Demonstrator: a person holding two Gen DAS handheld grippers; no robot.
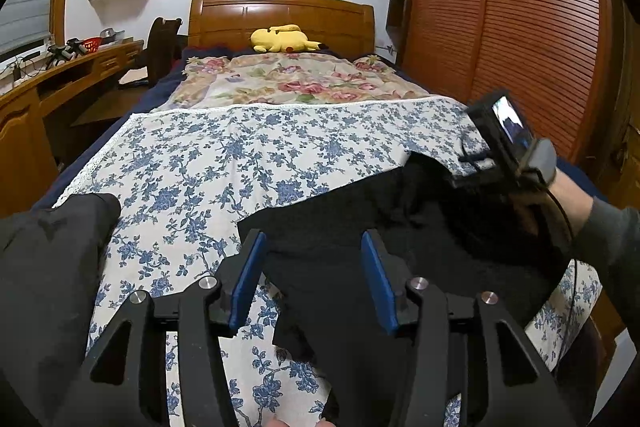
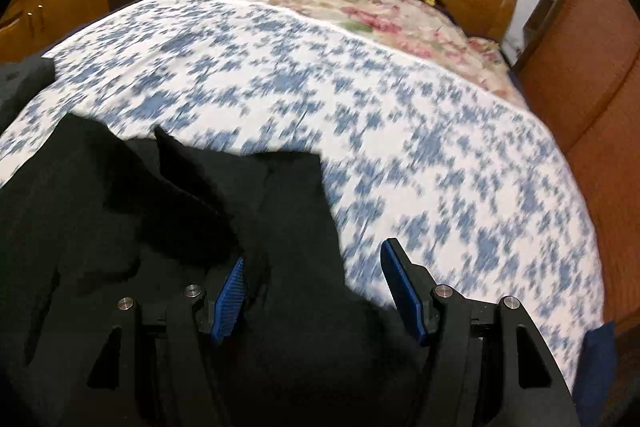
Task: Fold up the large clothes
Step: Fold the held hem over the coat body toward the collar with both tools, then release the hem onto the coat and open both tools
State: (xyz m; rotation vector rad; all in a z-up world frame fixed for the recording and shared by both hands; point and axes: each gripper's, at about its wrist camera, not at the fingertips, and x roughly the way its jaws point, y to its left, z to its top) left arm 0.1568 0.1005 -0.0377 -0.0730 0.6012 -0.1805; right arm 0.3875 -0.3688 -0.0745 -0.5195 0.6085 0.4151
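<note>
So I'm looking down at the bed [image 1: 192, 155] with the blue-flower sheet, and the black garment [image 1: 360, 227] is lying rumpled on the near right part of it. My left tool [image 1: 312, 279] is hovering right over the near edge of that garment, blue pads [image 1: 248, 279] standing apart with black cloth showing between them, nothing pinched. My right tool [image 2: 316, 291] is sitting over the right edge of the same garment [image 2: 160, 227], also spread apart and gripping nothing; its left pad is over the cloth and its right pad over bare sheet. That view is smeared with blur. A second dark garment [image 1: 52, 267] is bunching at the near left edge. Far off, a yellow plush toy [image 1: 284, 39] is lying by the wooden headboard [image 1: 280, 15].
</note>
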